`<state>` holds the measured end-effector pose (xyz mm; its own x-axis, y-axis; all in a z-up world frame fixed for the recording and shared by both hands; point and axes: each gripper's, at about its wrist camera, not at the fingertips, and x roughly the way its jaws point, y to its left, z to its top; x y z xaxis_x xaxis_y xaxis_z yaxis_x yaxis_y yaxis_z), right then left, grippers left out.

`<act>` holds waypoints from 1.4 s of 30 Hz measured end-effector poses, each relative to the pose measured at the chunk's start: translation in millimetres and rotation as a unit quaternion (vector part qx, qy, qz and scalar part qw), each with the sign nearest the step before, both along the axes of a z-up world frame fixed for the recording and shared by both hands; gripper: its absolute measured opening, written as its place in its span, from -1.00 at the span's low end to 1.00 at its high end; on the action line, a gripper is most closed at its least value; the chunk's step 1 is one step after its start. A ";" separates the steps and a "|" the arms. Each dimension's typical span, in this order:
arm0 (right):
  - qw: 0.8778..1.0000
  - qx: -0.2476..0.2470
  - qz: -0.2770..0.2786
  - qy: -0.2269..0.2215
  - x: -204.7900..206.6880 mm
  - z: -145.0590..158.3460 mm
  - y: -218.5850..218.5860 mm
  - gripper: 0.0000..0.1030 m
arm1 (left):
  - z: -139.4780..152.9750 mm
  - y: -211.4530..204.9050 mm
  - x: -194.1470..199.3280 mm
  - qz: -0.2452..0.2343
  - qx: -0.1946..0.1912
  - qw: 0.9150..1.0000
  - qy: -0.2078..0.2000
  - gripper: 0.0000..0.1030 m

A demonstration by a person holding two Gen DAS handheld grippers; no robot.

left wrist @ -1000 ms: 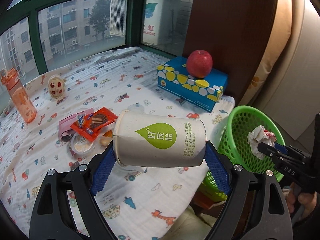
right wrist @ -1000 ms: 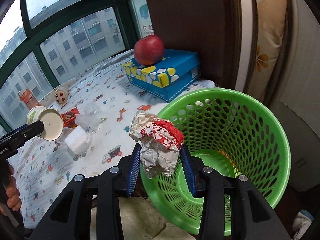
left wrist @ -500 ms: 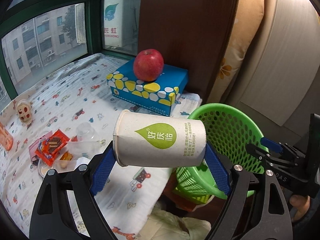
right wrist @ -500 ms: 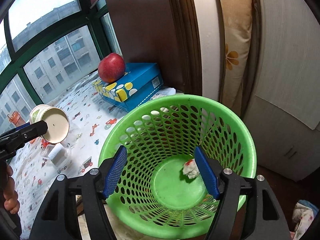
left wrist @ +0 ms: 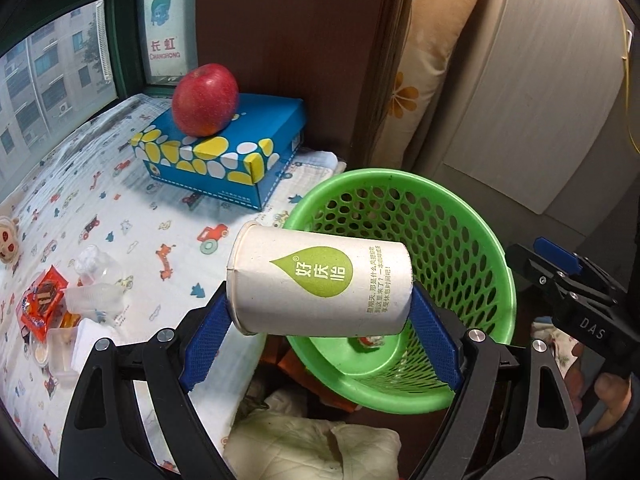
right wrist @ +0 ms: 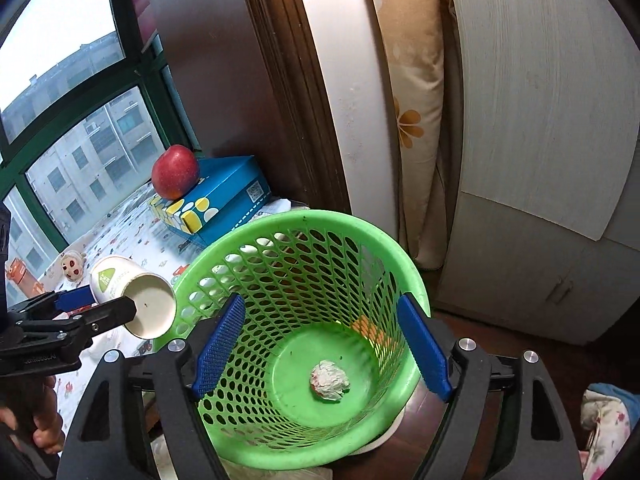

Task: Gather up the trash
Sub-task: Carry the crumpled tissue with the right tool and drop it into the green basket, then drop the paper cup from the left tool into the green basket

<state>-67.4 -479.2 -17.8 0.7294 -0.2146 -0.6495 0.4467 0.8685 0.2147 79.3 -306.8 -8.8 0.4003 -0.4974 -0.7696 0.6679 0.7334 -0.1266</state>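
My left gripper (left wrist: 320, 336) is shut on a white paper cup (left wrist: 320, 282) with a green leaf logo, held sideways just left of the green mesh basket (left wrist: 460, 232). From the right wrist the same cup (right wrist: 136, 300) shows its open mouth beside the basket rim (right wrist: 304, 220). My right gripper (right wrist: 320, 350) hangs over the basket with its jaws opening and nothing between them. A crumpled wrapper ball (right wrist: 330, 380) lies on the basket floor. More trash, a red snack wrapper (left wrist: 42, 300) and clear plastic cups (left wrist: 94, 300), lies on the printed cloth.
A blue tissue box (left wrist: 224, 156) with a red apple (left wrist: 205, 99) on it stands by the window. A small doll (right wrist: 72, 266) and an orange bottle (right wrist: 20, 276) sit further back. A white cabinet (right wrist: 540, 160) and a flowered cushion (right wrist: 412, 120) stand behind the basket.
The right gripper opened and dropped the crumpled wrapper into the basket. The left gripper carried the cup rightward from over the cloth to the basket's side.
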 end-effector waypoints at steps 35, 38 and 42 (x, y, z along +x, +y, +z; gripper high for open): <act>0.993 -0.013 0.116 -0.003 46.6 13.8 100.5 0.61 | -0.4 172.2 34.2 0.180 -0.032 0.983 0.013 0.74; 0.991 -0.013 0.135 0.001 56.1 12.3 116.7 0.62 | -2.3 201.8 42.6 0.213 -0.035 0.976 0.015 0.73; 0.987 -0.011 0.159 0.006 69.3 9.4 137.0 0.62 | 0.2 235.0 49.8 0.248 -0.036 0.968 0.007 0.73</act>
